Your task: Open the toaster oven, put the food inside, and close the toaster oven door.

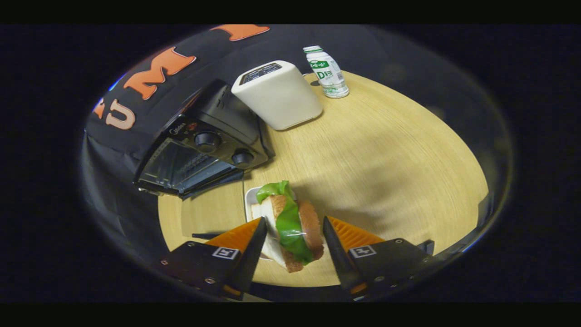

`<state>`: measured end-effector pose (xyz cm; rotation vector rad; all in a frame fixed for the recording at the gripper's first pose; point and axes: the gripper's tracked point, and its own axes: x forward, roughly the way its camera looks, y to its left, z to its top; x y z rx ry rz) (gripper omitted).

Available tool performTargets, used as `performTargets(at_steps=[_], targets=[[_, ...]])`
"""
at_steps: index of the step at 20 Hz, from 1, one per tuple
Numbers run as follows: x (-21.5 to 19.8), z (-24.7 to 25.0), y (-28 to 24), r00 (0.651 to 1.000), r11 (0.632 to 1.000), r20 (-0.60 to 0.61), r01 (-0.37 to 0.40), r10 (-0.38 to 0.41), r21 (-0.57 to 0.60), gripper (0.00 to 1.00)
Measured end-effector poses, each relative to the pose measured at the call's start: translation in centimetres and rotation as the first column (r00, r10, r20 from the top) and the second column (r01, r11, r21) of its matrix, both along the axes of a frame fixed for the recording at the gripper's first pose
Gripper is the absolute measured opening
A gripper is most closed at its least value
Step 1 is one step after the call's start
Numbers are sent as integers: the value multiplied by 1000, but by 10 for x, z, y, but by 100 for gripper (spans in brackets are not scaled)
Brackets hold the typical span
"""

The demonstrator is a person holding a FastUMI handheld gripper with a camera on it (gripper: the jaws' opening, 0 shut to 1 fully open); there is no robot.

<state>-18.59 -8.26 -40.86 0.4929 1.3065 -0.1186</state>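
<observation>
While the gripper [294,229] straddles the sandwich [290,225], its fingers stand parted; whether either pad touches the bread cannot be told, so no firm grasp is recorded. Sandwich sits over a small white dish [251,200] on the round wooden table [386,150]. Toaster oven [204,145] lies beyond, its door seemingly lowered. Recommendation: close evenly on both crusts, gently, keeping the lettuce from slipping, then lift clear before moving ovenward

Sandwich [290,227] between claw [292,236] fingers, toaster oven [204,141] beyond.
</observation>
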Motion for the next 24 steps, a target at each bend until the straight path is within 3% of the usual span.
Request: performTargets(at_steps=[2, 6, 11, 17, 24], targets=[[6, 8, 3, 999, 997, 10, 52, -52, 61, 51], [13, 19, -9, 995, 995, 42, 92, -93, 36, 31], [28, 46, -3, 977, 977, 108, 172, -186, 128, 30], [48, 77, 36, 958, 941, 183, 162, -222, 297, 30], [62, 70, 95, 962, 922, 190, 114, -196, 369, 30]])
